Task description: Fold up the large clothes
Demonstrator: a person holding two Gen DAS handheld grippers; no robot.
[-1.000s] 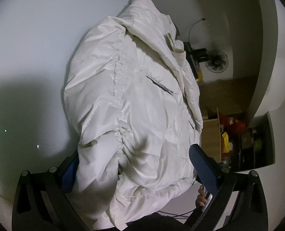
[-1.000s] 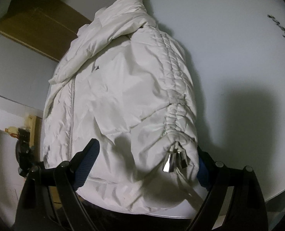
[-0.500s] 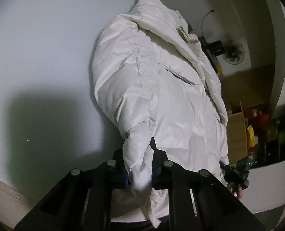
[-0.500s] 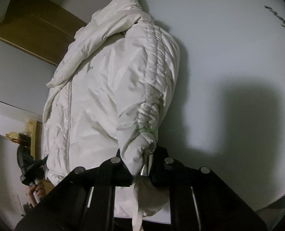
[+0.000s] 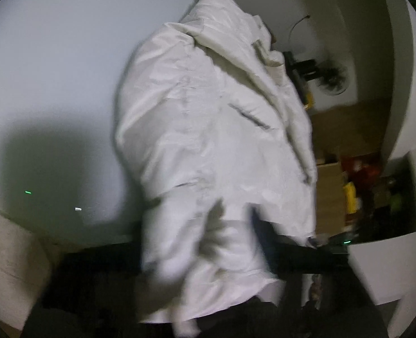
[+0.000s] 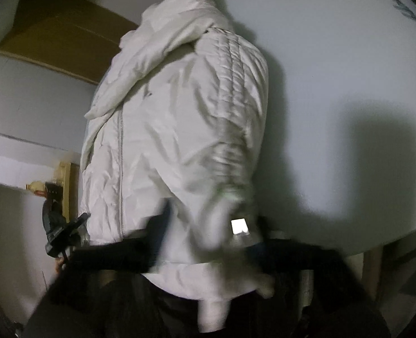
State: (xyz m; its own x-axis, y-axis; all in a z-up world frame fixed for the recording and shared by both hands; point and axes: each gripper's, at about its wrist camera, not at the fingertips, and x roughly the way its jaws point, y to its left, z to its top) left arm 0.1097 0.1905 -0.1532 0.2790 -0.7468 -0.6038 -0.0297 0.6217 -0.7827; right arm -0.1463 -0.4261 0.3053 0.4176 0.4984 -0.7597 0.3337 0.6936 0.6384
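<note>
A white puffer jacket [image 5: 213, 140] lies lengthwise on a round white table [image 5: 53, 70], hood at the far end. Its near hem hangs over the table's front edge. My left gripper [image 5: 202, 242] stands wide open around the jacket's near left corner; the view is blurred, and one dark finger [image 5: 264, 239] shows to the right of the cloth. In the right wrist view the jacket [image 6: 174, 129] fills the middle, and my right gripper [image 6: 208, 233] is open around the near right corner with its metal cord ends [image 6: 239, 225]. Both pairs of jaws are spread apart with cloth between them.
The table [image 6: 348, 70] stretches on the outer side of the jacket in each view. A fan [image 5: 334, 79] and a wooden shelf with red and yellow items [image 5: 354, 186] stand beyond the table. The other gripper [image 6: 64, 233] shows at the left of the right wrist view.
Both grippers were shut on the jacket's near corners half a second ago; now both are open and have pulled back towards me. The corners hang loose over the table edge.
</note>
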